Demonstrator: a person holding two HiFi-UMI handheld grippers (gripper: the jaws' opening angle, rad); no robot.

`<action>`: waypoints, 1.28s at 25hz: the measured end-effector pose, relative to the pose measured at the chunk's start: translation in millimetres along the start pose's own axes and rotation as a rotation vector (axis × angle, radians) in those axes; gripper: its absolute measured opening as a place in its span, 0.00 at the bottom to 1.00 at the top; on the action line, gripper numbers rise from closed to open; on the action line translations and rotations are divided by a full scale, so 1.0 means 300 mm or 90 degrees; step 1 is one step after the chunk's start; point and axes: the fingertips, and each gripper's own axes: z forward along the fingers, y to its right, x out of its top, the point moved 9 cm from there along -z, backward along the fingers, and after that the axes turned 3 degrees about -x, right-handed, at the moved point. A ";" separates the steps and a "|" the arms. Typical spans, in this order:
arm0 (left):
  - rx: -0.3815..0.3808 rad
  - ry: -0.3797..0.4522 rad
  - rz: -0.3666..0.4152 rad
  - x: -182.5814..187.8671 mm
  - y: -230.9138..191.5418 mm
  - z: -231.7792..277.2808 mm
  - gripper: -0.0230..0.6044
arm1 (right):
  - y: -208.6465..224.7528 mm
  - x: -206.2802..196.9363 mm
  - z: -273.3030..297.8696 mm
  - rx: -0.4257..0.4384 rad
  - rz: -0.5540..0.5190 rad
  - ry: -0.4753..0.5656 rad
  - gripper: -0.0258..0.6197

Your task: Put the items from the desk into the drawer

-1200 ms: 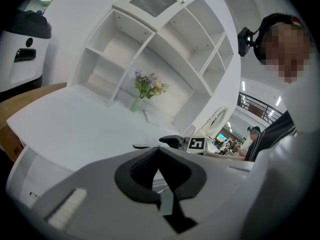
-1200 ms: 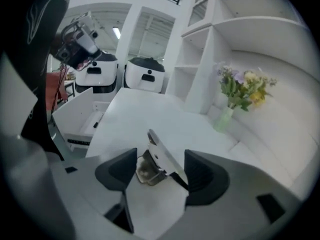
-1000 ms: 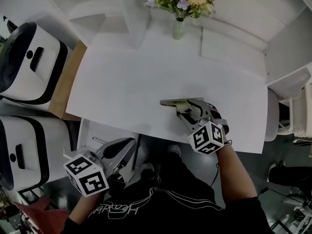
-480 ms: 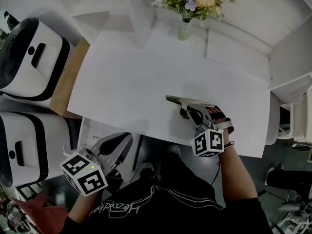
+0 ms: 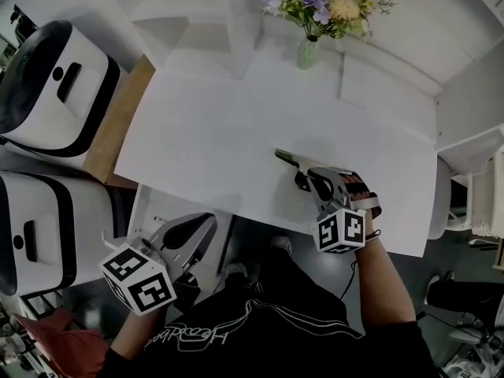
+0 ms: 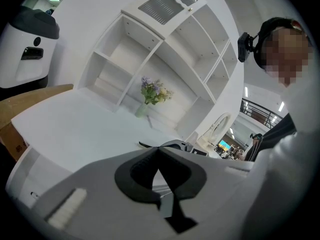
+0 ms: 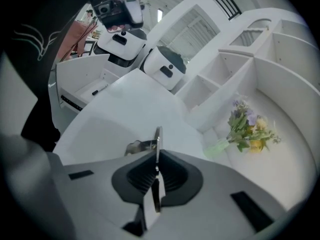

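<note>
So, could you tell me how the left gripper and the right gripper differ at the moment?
The right gripper reaches over the desk; the left gripper hangs below its front edge. The right gripper's jaws have just been closing and now pinch a thin flat strip; the left gripper's jaws meet on nothing. Both are shut.

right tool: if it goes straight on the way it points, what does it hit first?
Probably the white desk top. The right tool, shut on a thin flat item, tilts down toward it; depth unclear.
</note>
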 end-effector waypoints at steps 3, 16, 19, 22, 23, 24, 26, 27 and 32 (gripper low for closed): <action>-0.005 0.009 -0.003 -0.013 -0.004 -0.031 0.05 | 0.019 0.040 -0.033 -0.009 0.034 0.010 0.05; 0.037 0.071 -0.031 -0.131 -0.073 -0.301 0.05 | -0.003 0.438 -0.138 0.027 0.186 0.162 0.05; 0.058 0.090 -0.043 -0.162 -0.103 -0.391 0.05 | -0.070 0.539 -0.113 0.061 0.205 0.183 0.05; 0.082 0.108 -0.056 -0.203 -0.142 -0.485 0.05 | -0.150 0.637 -0.077 0.101 0.196 0.197 0.05; 0.093 0.115 -0.063 -0.218 -0.155 -0.519 0.05 | -0.179 0.670 -0.064 0.115 0.186 0.199 0.05; 0.103 0.121 -0.070 -0.233 -0.167 -0.551 0.05 | -0.208 0.704 -0.050 0.129 0.177 0.202 0.05; 0.120 0.132 -0.083 -0.263 -0.190 -0.611 0.05 | -0.262 0.773 -0.025 0.153 0.164 0.214 0.05; 0.126 0.136 -0.090 -0.277 -0.201 -0.637 0.05 | -0.287 0.805 -0.013 0.163 0.158 0.218 0.05; 0.155 0.160 -0.118 -0.340 -0.239 -0.737 0.05 | -0.399 0.910 0.064 0.212 0.129 0.221 0.05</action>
